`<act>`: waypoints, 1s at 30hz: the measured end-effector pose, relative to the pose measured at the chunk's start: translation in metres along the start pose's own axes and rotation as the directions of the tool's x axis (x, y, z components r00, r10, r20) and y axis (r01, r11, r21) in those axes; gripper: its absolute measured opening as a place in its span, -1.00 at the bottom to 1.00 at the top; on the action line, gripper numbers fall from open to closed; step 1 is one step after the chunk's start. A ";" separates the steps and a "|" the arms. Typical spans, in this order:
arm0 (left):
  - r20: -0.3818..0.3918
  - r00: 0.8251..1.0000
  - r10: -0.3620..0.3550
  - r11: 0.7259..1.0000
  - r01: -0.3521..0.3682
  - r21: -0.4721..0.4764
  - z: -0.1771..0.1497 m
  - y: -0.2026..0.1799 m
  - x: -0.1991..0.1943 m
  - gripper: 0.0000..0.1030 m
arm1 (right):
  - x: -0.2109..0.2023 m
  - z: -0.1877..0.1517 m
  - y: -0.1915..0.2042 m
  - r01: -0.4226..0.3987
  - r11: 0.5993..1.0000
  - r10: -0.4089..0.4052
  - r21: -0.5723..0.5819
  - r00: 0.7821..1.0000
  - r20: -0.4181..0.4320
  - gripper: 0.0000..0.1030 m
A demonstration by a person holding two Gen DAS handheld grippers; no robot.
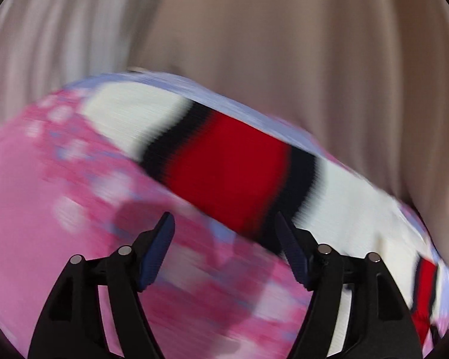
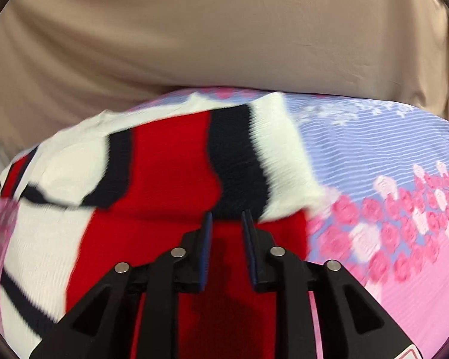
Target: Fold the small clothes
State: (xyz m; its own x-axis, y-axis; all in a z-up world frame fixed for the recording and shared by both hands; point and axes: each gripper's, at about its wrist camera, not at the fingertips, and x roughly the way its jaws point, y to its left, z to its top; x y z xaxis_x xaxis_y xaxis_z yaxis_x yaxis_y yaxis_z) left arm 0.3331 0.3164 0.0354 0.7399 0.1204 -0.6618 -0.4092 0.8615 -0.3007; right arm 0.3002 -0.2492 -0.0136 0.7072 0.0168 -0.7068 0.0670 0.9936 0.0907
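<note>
left wrist view is heavily blurred. the left gripper [image 1: 224, 233] is seen with its jaws spread wide apart and nothing caught between them; its blue fingertips [image 1: 158, 248] are held above the cloth, not pressed on it. beneath and ahead of the jaws a striped garment [image 1: 224, 164] is laid, banded in white, navy and red, running slantwise from upper left to lower right. it is spread on a pink and lilac flowered sheet [image 1: 45, 194], which fills the lower left of that view. behind both, a beige cloth backdrop [image 1: 314, 45] is seen, smeared into vertical streaks.

in the right wrist view the right gripper [image 2: 226, 218] is seen with its jaws parted by a narrow gap, and no fabric is pinched in that gap. the tips are placed over the near part of the striped garment [image 2: 170, 164], at the spot where a navy band meets the red panel; whether the tips touch the cloth cannot be told. the garment is laid in a doubled heap, with an upper layer lying over a red lower layer. it covers the left and middle of the flowered sheet [image 2: 389, 203], whose lilac stripes and pink roses are left bare on the right. the beige backdrop [image 2: 224, 30] is seen beyond, lightly creased.
</note>
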 end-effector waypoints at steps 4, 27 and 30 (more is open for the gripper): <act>-0.047 0.997 0.066 0.974 -0.074 -0.216 0.051 0.091 0.032 0.43 | -0.003 -0.020 0.012 0.010 0.999 -0.012 -0.048 0.999 -0.044 -0.46; 0.149 0.936 -0.320 0.930 0.280 0.239 0.045 -0.121 -0.079 -0.91 | -0.002 -0.021 -0.001 0.002 1.000 -0.002 -0.004 0.998 -0.060 -0.17; 0.055 0.903 -0.426 0.843 0.375 0.387 -0.015 -0.210 -0.103 -0.90 | -0.004 -0.021 -0.004 -0.008 1.000 0.008 0.013 0.999 -0.053 -0.15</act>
State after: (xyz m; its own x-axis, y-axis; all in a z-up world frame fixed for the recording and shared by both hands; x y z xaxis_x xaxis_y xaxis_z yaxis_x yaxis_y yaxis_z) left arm 0.3351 0.1155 0.1562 0.8717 -0.2317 -0.4318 0.1390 0.9619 -0.2355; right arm 0.2825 -0.2506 -0.0258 0.6694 0.0310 -0.7423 0.0707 0.9919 0.1052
